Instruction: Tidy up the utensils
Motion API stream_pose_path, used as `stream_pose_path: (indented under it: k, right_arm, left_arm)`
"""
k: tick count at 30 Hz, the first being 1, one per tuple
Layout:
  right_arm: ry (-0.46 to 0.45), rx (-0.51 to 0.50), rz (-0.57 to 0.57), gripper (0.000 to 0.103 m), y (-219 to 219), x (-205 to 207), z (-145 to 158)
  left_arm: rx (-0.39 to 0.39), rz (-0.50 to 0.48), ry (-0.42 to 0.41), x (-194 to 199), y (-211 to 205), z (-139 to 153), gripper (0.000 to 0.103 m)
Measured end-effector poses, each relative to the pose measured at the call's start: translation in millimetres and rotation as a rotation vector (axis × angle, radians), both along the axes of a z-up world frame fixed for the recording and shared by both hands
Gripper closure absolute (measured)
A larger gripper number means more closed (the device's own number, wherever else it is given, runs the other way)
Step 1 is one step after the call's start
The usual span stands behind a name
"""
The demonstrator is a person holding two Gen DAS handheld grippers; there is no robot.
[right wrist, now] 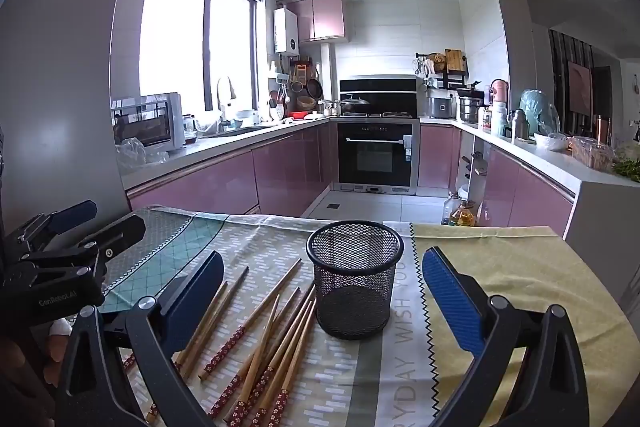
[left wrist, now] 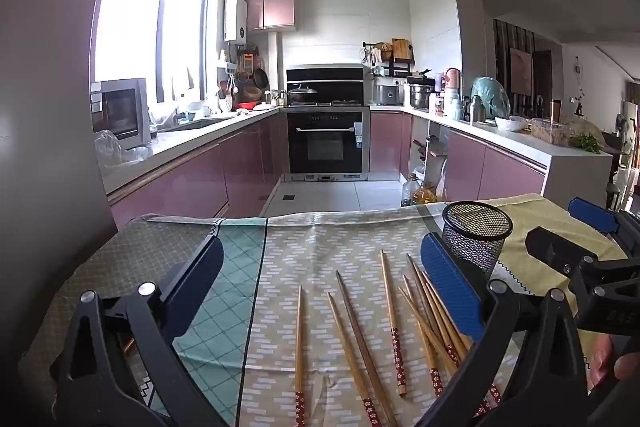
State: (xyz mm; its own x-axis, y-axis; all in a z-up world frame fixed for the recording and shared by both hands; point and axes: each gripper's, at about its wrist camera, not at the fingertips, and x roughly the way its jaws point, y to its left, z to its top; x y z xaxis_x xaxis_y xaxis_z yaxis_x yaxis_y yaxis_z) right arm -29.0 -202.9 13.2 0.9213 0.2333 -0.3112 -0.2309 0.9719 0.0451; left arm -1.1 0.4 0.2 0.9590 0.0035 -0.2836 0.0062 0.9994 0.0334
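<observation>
Left wrist view: left tongs (left wrist: 320, 291) gape wide and empty over chopsticks (left wrist: 362, 331) lying lengthwise ahead; right tongs (right wrist: 322, 291), equally wide and empty, frame the mesh cup (right wrist: 354, 277).

Chopsticks (right wrist: 256, 339) look like matte bare wood with red patterned ends. The cup (right wrist: 354, 279) is black wire mesh (metal, see-through). Tablecloth (right wrist: 500, 267) is soft printed fabric, slightly creased. Cabinets (right wrist: 224, 183) are glossy pink.
</observation>
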Motion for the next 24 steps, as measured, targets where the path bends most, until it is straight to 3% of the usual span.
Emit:
stream_pose_path:
  k: [24]
  right_arm:
    - [-0.010,0.012,0.014,0.007,-1.1,-5.2,4.6]
  left_arm:
    - [-0.004,0.018,-0.030,-7.9,7.1,5.3,0.006]
